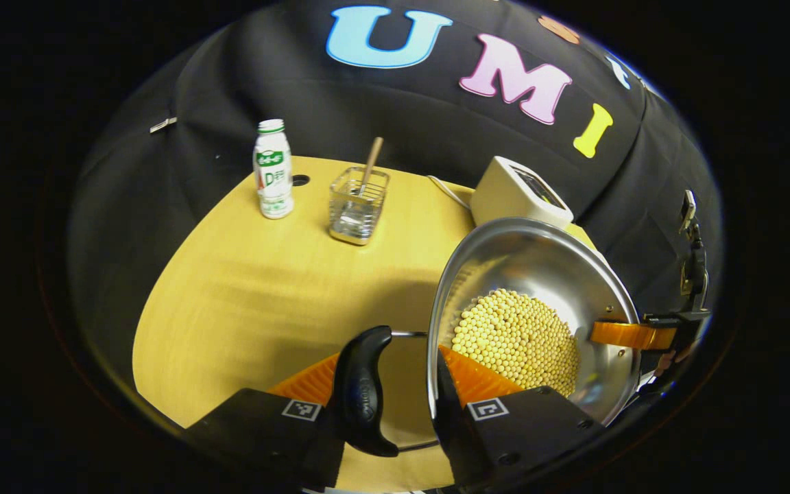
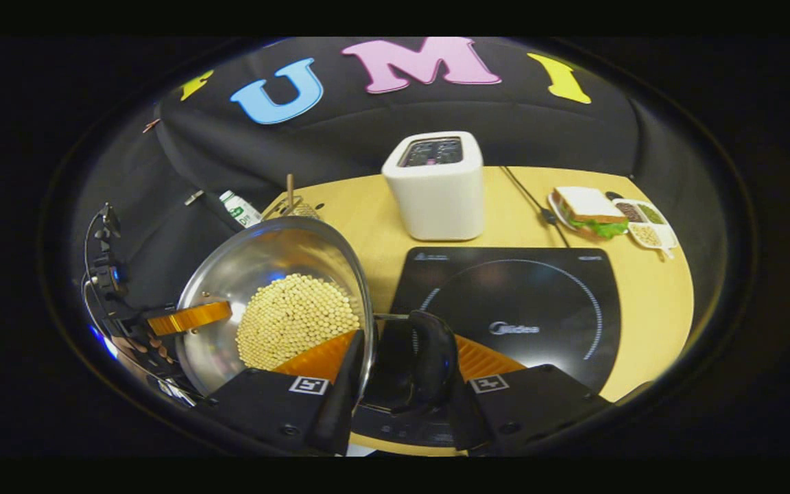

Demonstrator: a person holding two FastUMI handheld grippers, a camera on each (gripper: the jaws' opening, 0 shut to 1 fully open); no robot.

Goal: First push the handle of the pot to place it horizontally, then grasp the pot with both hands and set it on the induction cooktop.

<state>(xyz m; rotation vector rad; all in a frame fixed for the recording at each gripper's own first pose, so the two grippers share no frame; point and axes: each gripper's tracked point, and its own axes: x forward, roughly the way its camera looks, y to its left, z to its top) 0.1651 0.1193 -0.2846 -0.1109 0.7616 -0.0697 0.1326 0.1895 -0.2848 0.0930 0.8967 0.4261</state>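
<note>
Both grippers are holding the steel pot (image 2: 278, 274) of pale beans off the table (image 1: 244, 274), left of the induction cooktop (image 2: 511, 302). The left gripper (image 1: 395, 384) and right gripper (image 2: 395, 370) are each pinching a side handle.

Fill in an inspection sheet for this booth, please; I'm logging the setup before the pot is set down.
Surface: wooden table, flat.
Job's things: pot holding beans, tilted beside the induction cooktop, not yet set on it.
Clutter: toaster, bottle, wire basket, sandwich plate, sectioned dish.
Grippers: left tongs and right tongs each clamp a pot handle together with the rim.
Cables: dark cord beside the toaster.
Surroundings: black cloth wall.
</note>
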